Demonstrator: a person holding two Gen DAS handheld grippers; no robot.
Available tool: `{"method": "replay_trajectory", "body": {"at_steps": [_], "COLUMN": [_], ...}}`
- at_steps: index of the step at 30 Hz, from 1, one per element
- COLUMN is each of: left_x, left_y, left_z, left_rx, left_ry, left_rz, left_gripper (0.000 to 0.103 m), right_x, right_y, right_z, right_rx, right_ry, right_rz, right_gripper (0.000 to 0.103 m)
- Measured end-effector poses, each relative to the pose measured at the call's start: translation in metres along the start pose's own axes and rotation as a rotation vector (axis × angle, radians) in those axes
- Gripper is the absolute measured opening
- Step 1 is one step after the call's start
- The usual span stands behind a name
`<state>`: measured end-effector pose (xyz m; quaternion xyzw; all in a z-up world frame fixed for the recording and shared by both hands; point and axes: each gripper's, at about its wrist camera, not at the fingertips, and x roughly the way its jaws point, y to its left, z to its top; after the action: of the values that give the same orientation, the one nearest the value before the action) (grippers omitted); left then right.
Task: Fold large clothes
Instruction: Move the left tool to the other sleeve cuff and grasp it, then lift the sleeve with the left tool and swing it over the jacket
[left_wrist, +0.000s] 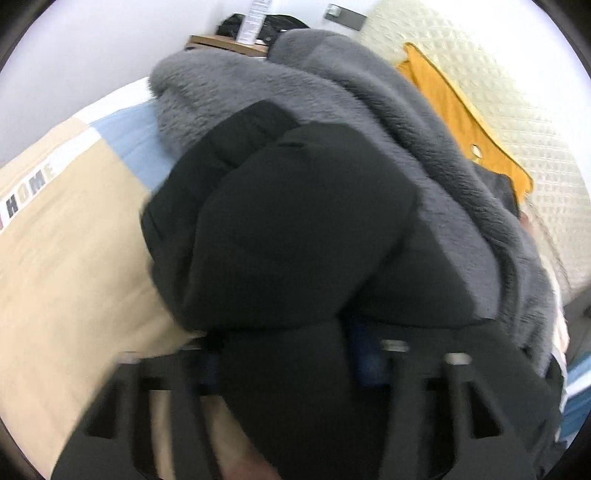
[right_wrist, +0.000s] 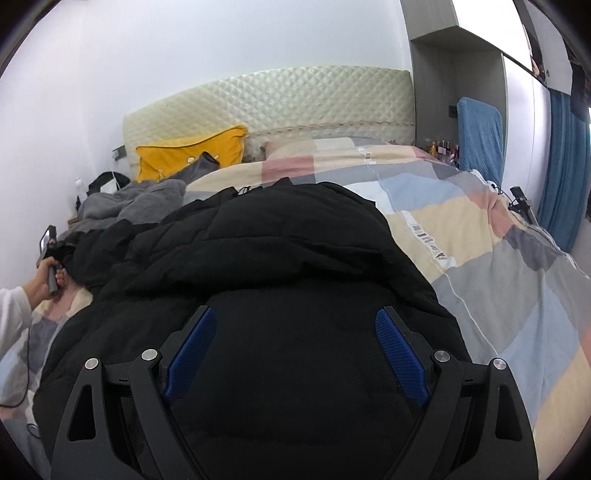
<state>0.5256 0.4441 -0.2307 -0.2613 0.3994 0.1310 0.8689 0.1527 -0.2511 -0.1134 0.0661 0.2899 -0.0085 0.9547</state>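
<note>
Because the whole job is laid out on it, the bed comes first, and the rest follows down in size.

Bed: a wide patchwork quilt (right_wrist: 517, 266) in beige, blue, grey and pink squares covers it, a soft flat surface broad enough, I would judge, for a big garment to be spread and folded on.

Headboard: a cream quilted padded panel (right_wrist: 280, 99) stands against the wall behind, with a mustard-yellow cushion (right_wrist: 184, 155) propped at its foot, out of the way of the work.

Coat: the bulky black padded jacket (right_wrist: 280, 236) lies spread along the near side of the quilt, running from the person's left side to the right; it is the garment to be folded.

Fleece: a fluffy grey plush garment (left_wrist: 332, 103) is heaped just behind the jacket, touching it, probably waiting its turn.

Left gripper (left_wrist: 295, 354): a thick bulge of black jacket fills the space between its jaws and hides the pads, so I cannot tell whether it is pinching; the blur hides more.

Right gripper (right_wrist: 295, 350): its jaws stand wide apart above the jacket, blue ribbed pads (right_wrist: 402, 354) clear of the cloth, nothing held.

Hand: the person's left hand (right_wrist: 48, 280), white sleeve behind it, holds its tool at the jacket's far edge.
</note>
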Motion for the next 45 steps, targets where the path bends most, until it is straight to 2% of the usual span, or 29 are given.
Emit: {"method": "replay_trajectory", "body": {"at_steps": [1, 2, 4, 6, 9, 12, 15, 17, 21, 26, 32, 36, 39, 41, 45], "left_x": [-0.005, -0.011, -0.029, -0.054, -0.101, -0.144, -0.178, -0.203, -0.252, -0.301, -0.349, -0.366, -0.374, -0.381, -0.393], "left_y": [-0.003, -0.008, -0.02, -0.033, -0.045, -0.055, -0.077, -0.095, -0.147, -0.211, -0.267, -0.303, -0.335, -0.356, -0.391], "left_z": [0.002, 0.004, 0.009, 0.016, 0.024, 0.031, 0.038, 0.041, 0.037, 0.022, -0.013, -0.038, -0.056, -0.067, -0.091], "left_rx": [0.004, 0.006, 0.025, 0.054, 0.056, 0.039, 0.05, 0.082, 0.174, 0.31, 0.389, 0.452, 0.528, 0.552, 0.585], "left_ry": [0.002, 0.01, 0.006, -0.023, -0.098, -0.128, -0.145, -0.157, -0.191, -0.243, -0.278, -0.287, -0.281, -0.282, -0.292], "left_rz": [0.005, 0.01, 0.044, 0.073, 0.033, 0.018, 0.014, 0.01, 0.009, 0.014, -0.017, -0.017, 0.033, 0.04, -0.011], "left_gripper": [0.021, 0.013, 0.008, 0.007, 0.006, 0.006, 0.006, 0.006, 0.006, 0.005, 0.005, 0.005, 0.005, 0.005, 0.005], "right_x": [0.0, -0.001, -0.003, -0.006, -0.013, -0.02, -0.03, -0.037, -0.049, -0.057, -0.058, -0.06, -0.064, -0.064, -0.064], "right_y": [-0.001, -0.003, -0.005, -0.005, -0.011, -0.022, -0.021, -0.023, -0.027, -0.028, -0.037, -0.041, -0.049, -0.056, -0.074], "right_z": [0.0, 0.0, 0.001, 0.003, 0.006, 0.01, 0.013, 0.014, 0.017, 0.024, 0.025, 0.023, 0.024, 0.025, 0.026], "right_rx": [0.008, 0.017, 0.026, -0.005, -0.03, 0.027, 0.001, -0.008, -0.001, -0.047, -0.07, -0.092, -0.085, -0.069, -0.013], "right_ry": [0.003, 0.006, 0.009, 0.01, -0.013, 0.003, -0.021, -0.034, -0.055, -0.073, -0.078, -0.084, -0.1, -0.105, -0.115], "right_rz": [0.006, 0.013, 0.02, 0.002, -0.024, 0.009, 0.005, -0.002, 0.042, 0.071, 0.136, 0.151, 0.175, 0.188, 0.206], "right_gripper": [0.088, 0.088, 0.088, 0.088, 0.088, 0.088, 0.088, 0.088, 0.088, 0.088, 0.088, 0.088, 0.088, 0.088, 0.088]}}
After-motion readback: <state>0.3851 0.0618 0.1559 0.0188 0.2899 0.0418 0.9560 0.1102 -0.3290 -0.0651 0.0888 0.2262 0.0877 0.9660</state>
